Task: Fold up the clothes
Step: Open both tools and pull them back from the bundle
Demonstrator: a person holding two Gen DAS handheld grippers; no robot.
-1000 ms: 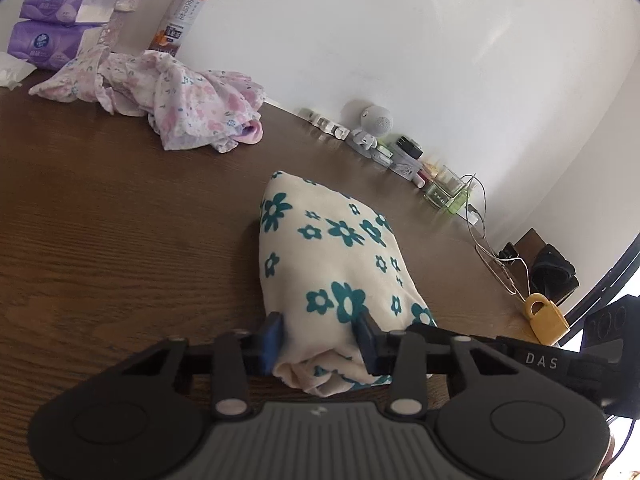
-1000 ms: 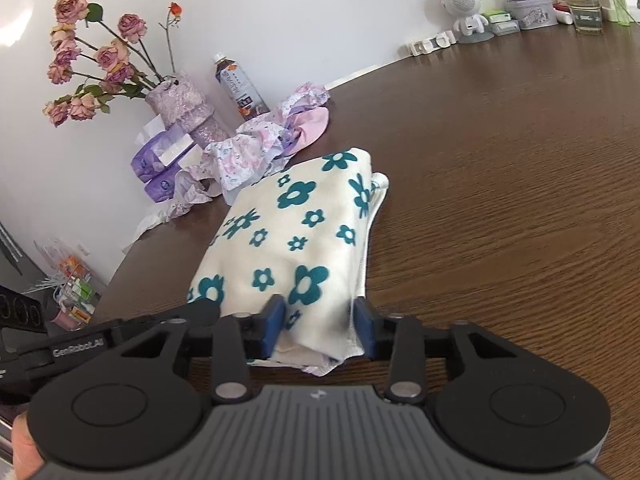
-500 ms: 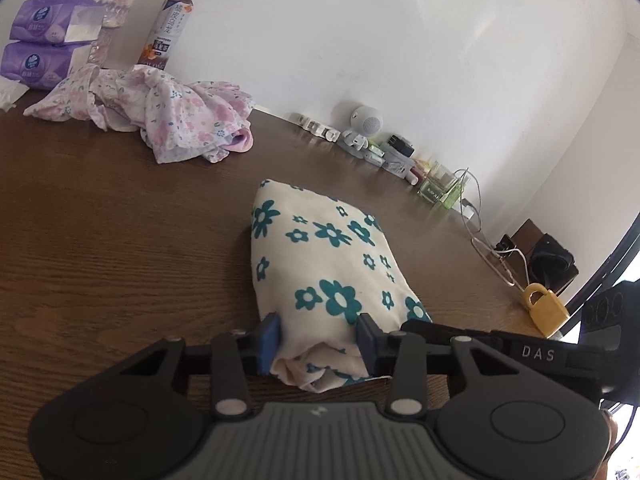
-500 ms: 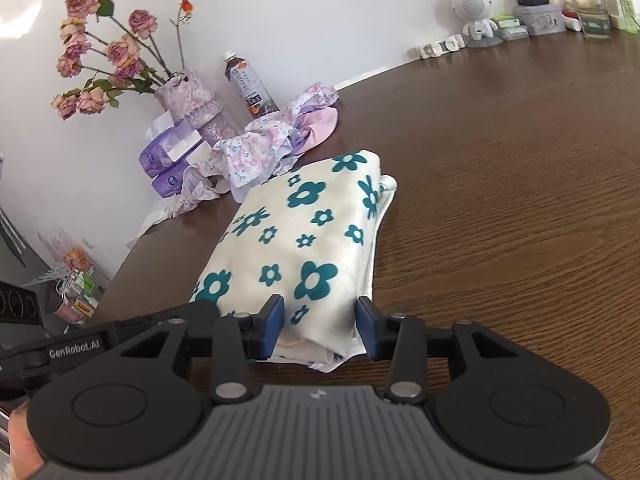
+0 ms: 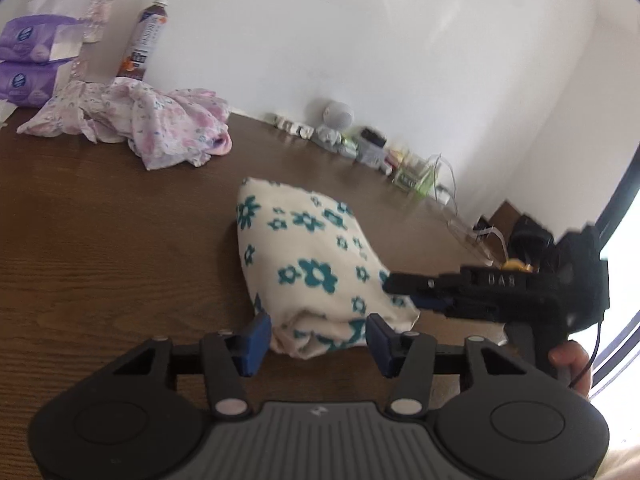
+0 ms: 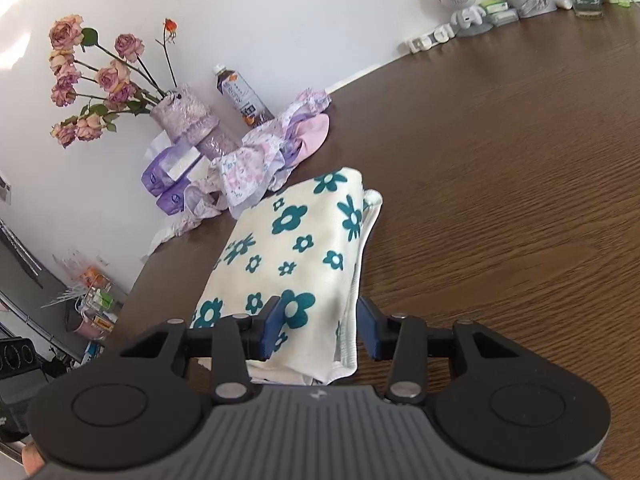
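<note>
A folded cream cloth with teal flowers (image 5: 316,264) lies on the brown wooden table (image 5: 100,240). My left gripper (image 5: 318,338) stands at the cloth's near end. Its blue pads (image 5: 256,338) are spread wider than that end and look slack, so I read it as open. My right gripper (image 6: 319,328) has its pads pressed against the opposite end of the same cloth (image 6: 296,248). From the left wrist view this right gripper (image 5: 404,294) comes in from the right, held by a hand (image 5: 568,364). This view is motion-blurred.
A crumpled pink floral garment (image 5: 160,124) lies at the back left. Beside it are a drink bottle (image 5: 146,40), purple tissue packs (image 5: 28,60) and a vase of roses (image 6: 188,124). Small items and cables (image 5: 360,144) line the wall. Bare table (image 6: 500,200) stretches to the right.
The left gripper's fingers have spread wider and drawn back toward the cloth's end. The right gripper keeps its hold, its gap barely wider. The cloth has shifted only slightly.
</note>
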